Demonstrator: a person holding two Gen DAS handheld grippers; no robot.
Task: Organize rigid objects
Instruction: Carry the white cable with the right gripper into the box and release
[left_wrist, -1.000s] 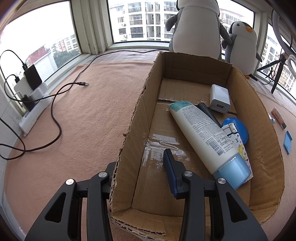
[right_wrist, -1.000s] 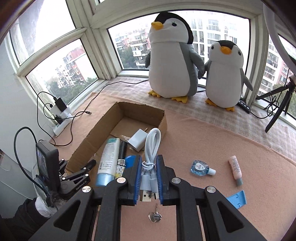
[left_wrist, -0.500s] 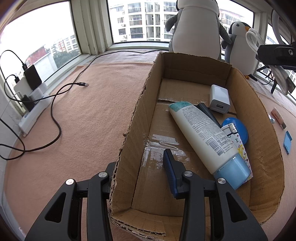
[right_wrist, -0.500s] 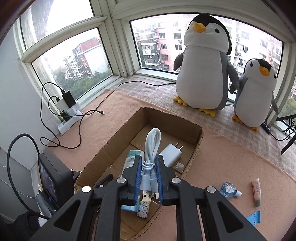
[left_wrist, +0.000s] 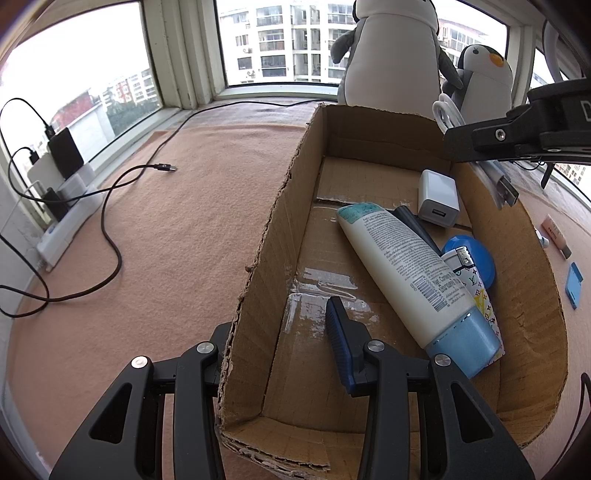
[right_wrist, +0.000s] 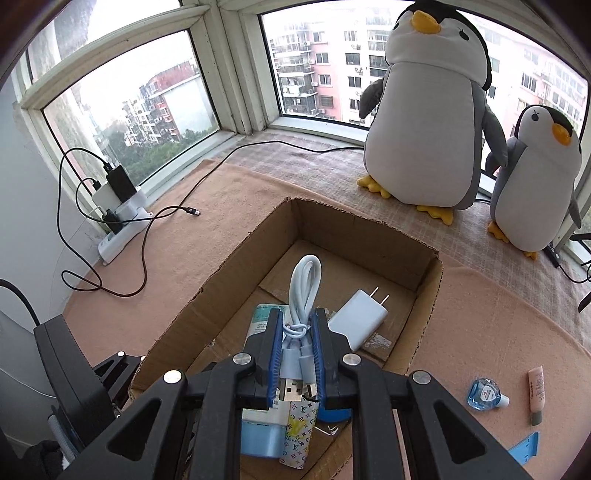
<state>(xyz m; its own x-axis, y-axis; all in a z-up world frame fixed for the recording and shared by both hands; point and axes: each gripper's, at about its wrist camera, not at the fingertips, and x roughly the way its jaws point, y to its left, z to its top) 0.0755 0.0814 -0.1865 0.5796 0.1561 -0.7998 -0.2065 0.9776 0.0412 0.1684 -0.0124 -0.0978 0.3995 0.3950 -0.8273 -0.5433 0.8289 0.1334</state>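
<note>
An open cardboard box (left_wrist: 280, 221) (right_wrist: 236, 254) lies on the tan mat. In it lie a white tube with a blue cap (left_wrist: 410, 273), a white charger (left_wrist: 437, 197) (right_wrist: 360, 319), a blue round lid (left_wrist: 471, 253) and a patterned lighter (left_wrist: 469, 284). My left gripper (left_wrist: 280, 332) straddles the box's left wall, one finger inside and one outside, with a gap around the cardboard. My right gripper (right_wrist: 297, 332) is shut on a coiled light-blue USB cable (right_wrist: 303, 295) and holds it above the box; it shows in the left wrist view (left_wrist: 517, 136).
Two penguin plush toys (right_wrist: 432, 122) (right_wrist: 535, 173) stand behind the box. A power strip with black cables (right_wrist: 118, 221) sits at the left by the window. On the mat to the right lie a small blue bottle (right_wrist: 485, 395), a pink tube (right_wrist: 535, 391) and a blue card (right_wrist: 524, 450).
My right gripper has moved with the cable from the mat on the right to over the box. The left gripper and the box have stayed still.
</note>
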